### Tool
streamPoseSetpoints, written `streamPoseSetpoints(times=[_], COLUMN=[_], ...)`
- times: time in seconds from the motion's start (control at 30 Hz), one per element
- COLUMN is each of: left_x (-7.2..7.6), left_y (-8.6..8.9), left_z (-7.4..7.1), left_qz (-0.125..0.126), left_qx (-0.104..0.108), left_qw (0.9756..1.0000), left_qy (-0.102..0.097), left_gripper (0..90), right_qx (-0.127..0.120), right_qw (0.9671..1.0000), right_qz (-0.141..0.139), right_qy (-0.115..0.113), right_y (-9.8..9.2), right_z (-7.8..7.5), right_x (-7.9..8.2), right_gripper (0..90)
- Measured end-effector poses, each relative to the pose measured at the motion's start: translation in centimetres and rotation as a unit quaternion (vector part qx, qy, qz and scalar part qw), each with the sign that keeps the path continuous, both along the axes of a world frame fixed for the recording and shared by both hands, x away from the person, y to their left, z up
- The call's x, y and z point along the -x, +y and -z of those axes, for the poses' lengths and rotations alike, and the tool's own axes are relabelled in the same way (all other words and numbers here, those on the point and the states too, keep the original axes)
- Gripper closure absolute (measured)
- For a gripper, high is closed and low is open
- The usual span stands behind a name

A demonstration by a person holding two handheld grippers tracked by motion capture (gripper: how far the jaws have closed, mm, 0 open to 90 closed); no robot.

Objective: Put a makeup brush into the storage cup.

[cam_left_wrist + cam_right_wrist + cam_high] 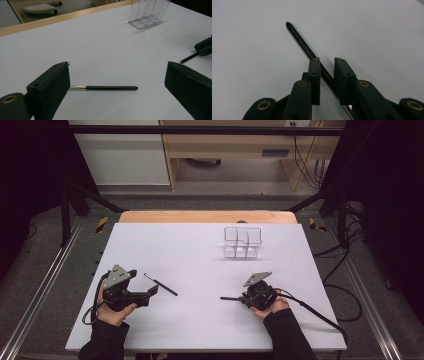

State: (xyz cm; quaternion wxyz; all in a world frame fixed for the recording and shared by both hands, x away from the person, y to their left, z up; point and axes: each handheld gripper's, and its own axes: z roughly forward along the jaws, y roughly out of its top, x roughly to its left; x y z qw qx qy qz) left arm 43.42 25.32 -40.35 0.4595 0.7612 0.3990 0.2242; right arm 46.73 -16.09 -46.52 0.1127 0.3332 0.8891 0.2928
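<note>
Right tool (pixel 234 298): rests low on the white table (pixel 200 330), near the person's right edge. In the right gripper view its jaws stand narrow, one to each side of a black brush (pixel 312 53). The handle runs slantwise through the gap and out past the jaw tips, its pointed end lying on the table ahead. A gap is visible along at least one side of the handle, so firm pad contact cannot be confirmed. In the high view the brush handle (pixel 231 298) protrudes from the tool toward the table's middle.

Left tool (pixel 154 290): held low at the left side, jaws wide apart with nothing between the pads. A second black brush (pixel 161 284) lies flat on the table just ahead of it; the left gripper view shows its metal ferrule end passing behind the left jaw, handle pointing right.

A clear divided holder (pixel 242 242) stands upright toward the far edge, well apart from both tools.
</note>
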Motion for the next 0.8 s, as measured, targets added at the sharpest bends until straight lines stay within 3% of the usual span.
streamPoseSetpoints(times=[0.23, 0.37, 0.8], left_x=[0.00, 0.00, 0.03], left_y=[-0.03, -0.03, 0.02], left_z=[0.02, 0.01, -0.03], left_qz=[0.001, 0.000, 0.000], left_qx=[-0.001, 0.000, 0.001], left_qw=[1.0000, 1.0000, 1.0000], left_qy=[0.000, 0.000, -0.001], left_gripper=[5.3, 5.3, 5.4], right_qx=[0.003, 0.009, 0.005], right_qw=[0.9999, 0.9999, 0.9999], right_qz=[-0.007, -0.014, -0.005], right_qy=[0.010, -0.001, 0.012], right_y=[-0.04, 0.16, 0.04], right_z=[-0.21, 0.10, -0.24], right_x=[0.36, 0.51, 0.80], right_gripper=[79.9, 76.7, 81.5])
